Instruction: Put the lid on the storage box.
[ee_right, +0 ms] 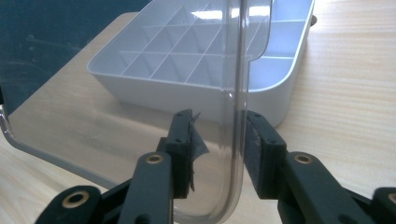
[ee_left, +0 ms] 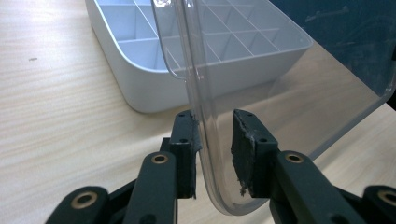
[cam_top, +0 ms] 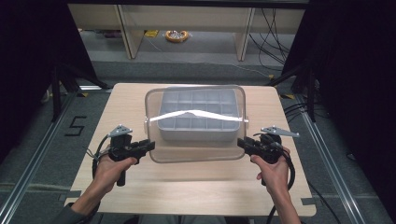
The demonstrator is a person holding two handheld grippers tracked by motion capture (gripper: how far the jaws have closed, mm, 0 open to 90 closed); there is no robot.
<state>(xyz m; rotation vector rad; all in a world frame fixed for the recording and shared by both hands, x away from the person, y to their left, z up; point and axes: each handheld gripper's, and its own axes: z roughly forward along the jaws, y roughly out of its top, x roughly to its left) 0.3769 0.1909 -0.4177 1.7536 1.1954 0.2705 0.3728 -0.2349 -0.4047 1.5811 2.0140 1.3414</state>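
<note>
Currently the left gripper (cam_top: pixel 150 145) and right gripper (cam_top: pixel 241 142) each pinch a near corner of the clear lid (cam_top: pixel 196 156) above the grey tray (cam_top: pixel 196 134); uneven lifting could make it slip.

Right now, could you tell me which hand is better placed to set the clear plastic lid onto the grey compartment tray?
Neither alone: the left gripper and right gripper each clamp a near corner of the clear plastic lid, which hangs tilted over the grey compartment tray. Both should probably lower it together.

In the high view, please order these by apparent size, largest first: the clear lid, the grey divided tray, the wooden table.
1. wooden table
2. clear lid, lifted nearer the camera, so it may look enlarged
3. grey divided tray
</note>
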